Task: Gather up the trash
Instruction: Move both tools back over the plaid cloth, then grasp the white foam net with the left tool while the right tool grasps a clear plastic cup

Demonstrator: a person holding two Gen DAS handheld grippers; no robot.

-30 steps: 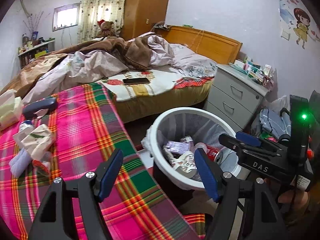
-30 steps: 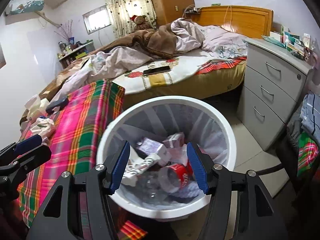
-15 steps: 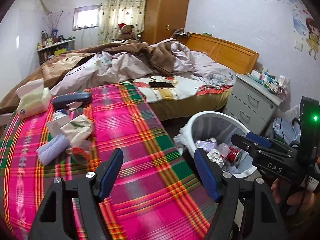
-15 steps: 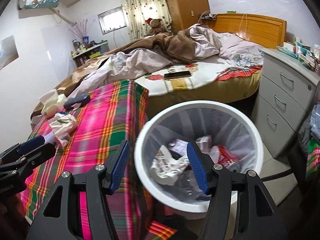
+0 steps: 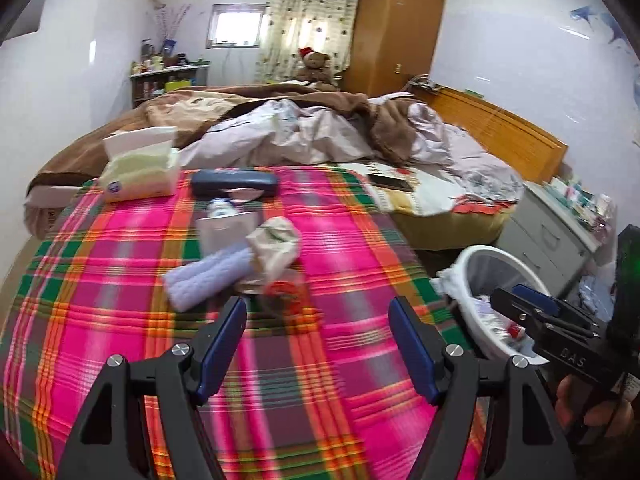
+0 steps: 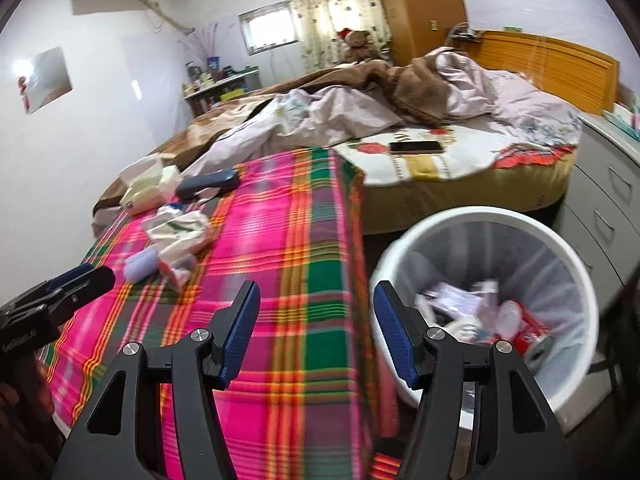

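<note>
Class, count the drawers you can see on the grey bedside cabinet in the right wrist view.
2 drawers: upper and lower, stacked on the grey cabinet beside the bed; others may be hidden.

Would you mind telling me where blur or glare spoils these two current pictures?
Left wrist view: the plaid cloth smears near the open left gripper; the window blows out. Right wrist view: the bin contents are blurred; the wall shows a glare patch.

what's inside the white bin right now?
The white bin holds a red can, a purple packet and crumpled white wrappers. Anything beneath that pile is hidden.
</note>
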